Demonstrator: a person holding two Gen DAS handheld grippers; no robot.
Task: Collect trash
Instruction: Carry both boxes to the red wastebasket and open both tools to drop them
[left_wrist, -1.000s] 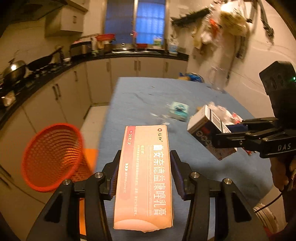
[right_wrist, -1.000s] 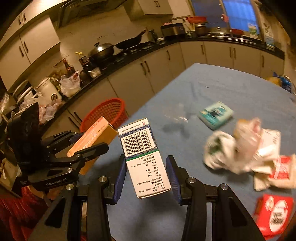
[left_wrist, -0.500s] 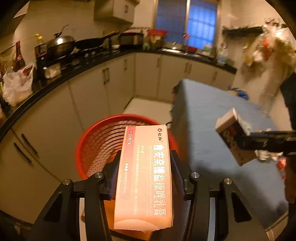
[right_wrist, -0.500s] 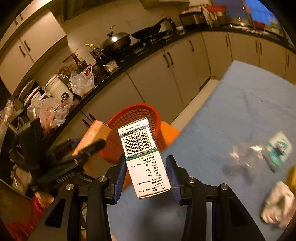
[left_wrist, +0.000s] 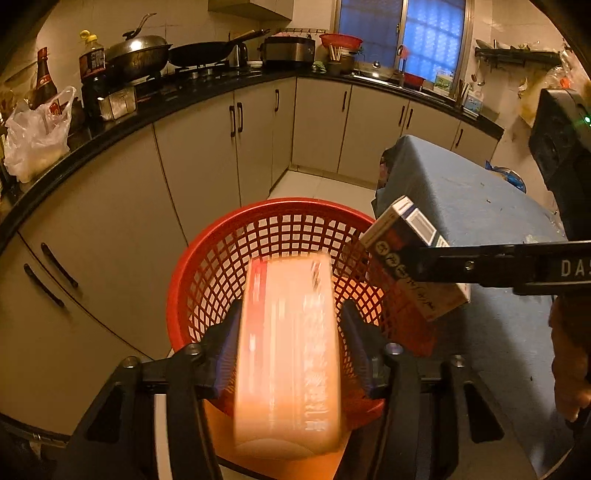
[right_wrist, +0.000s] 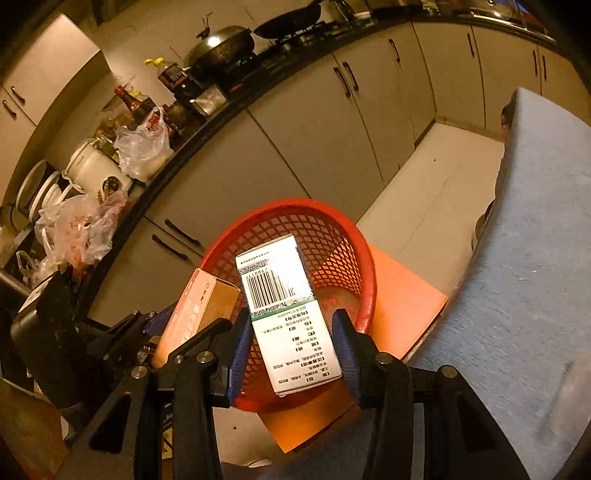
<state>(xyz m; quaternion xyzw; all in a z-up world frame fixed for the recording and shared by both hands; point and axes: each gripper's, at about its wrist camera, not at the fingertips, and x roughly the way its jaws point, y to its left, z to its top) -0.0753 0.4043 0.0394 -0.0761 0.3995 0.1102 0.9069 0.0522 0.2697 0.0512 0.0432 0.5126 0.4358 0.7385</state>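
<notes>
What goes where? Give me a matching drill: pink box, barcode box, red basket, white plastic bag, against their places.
Things:
1. pink box
2. barcode box
3. red basket
4. white plastic bag

Places:
a. on the floor beside the table
b. clamped in the right gripper
c. on the black counter
d. motion-blurred between the fingers of the left gripper

Pairs: 1-d, 2-b, 3-a, 4-c.

Note: the left jaws have just been opening, with the pink box between them.

The pink carton (left_wrist: 288, 354) is motion-blurred, its print unreadable, and it hides the red basket (left_wrist: 207, 266) floor.
</notes>
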